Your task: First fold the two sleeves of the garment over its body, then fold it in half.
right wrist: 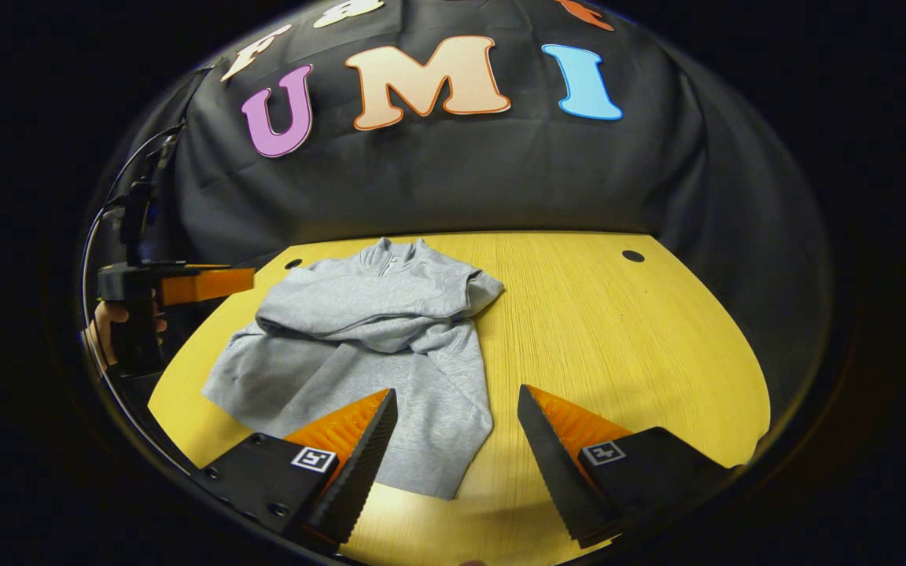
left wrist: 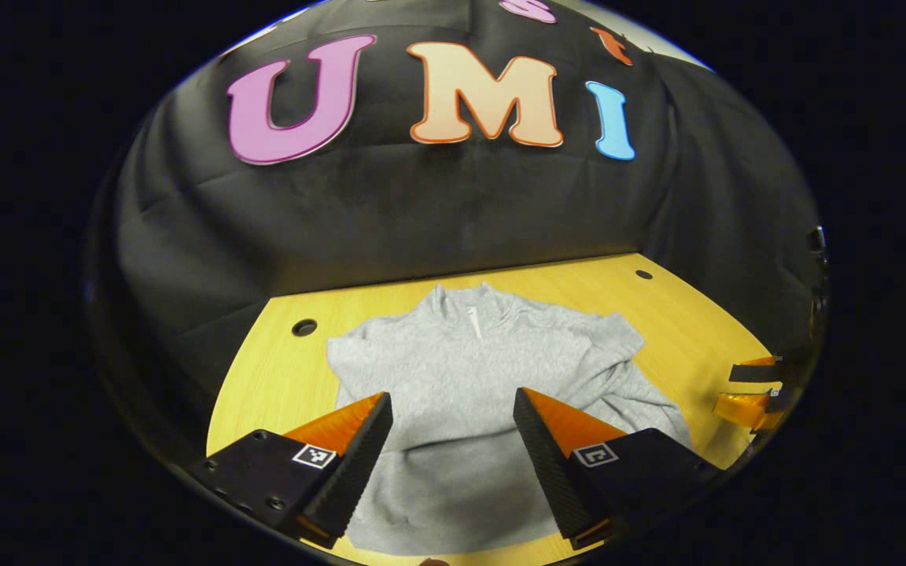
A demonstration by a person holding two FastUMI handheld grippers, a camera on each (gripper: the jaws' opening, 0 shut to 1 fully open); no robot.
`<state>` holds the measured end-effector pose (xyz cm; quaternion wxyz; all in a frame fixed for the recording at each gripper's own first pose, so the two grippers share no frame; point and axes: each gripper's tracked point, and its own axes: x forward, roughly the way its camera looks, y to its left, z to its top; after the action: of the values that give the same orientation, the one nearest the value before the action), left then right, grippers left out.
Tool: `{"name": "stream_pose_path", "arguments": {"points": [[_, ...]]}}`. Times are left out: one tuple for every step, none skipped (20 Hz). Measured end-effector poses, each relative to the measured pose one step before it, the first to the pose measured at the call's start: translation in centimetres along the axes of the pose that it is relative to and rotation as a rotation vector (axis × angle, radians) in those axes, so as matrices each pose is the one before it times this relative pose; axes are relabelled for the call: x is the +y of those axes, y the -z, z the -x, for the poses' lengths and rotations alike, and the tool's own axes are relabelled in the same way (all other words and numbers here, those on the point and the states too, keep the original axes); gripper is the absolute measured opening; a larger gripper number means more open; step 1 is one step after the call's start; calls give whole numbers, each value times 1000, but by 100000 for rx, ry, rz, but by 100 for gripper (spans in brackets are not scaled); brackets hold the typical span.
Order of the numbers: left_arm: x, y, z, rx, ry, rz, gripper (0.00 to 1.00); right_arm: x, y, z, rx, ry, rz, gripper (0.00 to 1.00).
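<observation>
A grey sweater [left wrist: 461, 369] lies flat on the yellow wooden table [left wrist: 681, 322], collar toward the booth wall. In the right gripper view the sweater [right wrist: 366, 338] shows a sleeve [right wrist: 390, 303] laid across its body, with the hem nearest me. My left gripper [left wrist: 452, 393] hovers open above the sweater's lower body, nothing between its fingers. My right gripper [right wrist: 458, 389] is open too, above the hem's right corner and the bare table. The right gripper [left wrist: 752, 389] appears at the table's right edge; the left gripper [right wrist: 178, 287] is held by a hand [right wrist: 111, 318] at far left.
The black cloth wall closes the back and sides of the table. Round cable holes sit in the tabletop near the back corners [left wrist: 304, 327] [left wrist: 643, 274] [right wrist: 633, 255]. Bare wood stretches to the right of the sweater [right wrist: 618, 338].
</observation>
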<state>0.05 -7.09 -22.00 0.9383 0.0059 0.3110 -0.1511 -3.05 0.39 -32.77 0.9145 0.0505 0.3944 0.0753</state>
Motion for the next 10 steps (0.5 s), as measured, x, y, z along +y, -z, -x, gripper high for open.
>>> {"name": "stream_pose_path", "arguments": {"points": [[837,1061,451,1345,-1519,1379,93,213,271,-282,602,-125,575,92],[791,1241,466,1825,-1665,1557,93,54,193,-234,949,48,1012,97],[664,924,387,1279,-938,1618,93,32,220,-146,839,125,1230,97],[524,956,220,1299,-594,1606,93,-60,121,-38,690,240,1051,92],[535,1221,551,1995,-642,1243,94,50,84,-339,470,227,832,92],[569,1175,295,1405,-266,964,94,47,-9,-258,299,294,527,97],[476,1219,236,1787,-110,693,93,99,125,-227,547,220,194,97],[599,1087,170,1786,-482,454,94,131,133,-296,835,469,-13,97],[535,1068,63,1690,-398,292,94,182,229,-193,656,601,6,97],[555,1230,105,1756,-332,-70,94,100,104,-200,567,697,35,98]]}}
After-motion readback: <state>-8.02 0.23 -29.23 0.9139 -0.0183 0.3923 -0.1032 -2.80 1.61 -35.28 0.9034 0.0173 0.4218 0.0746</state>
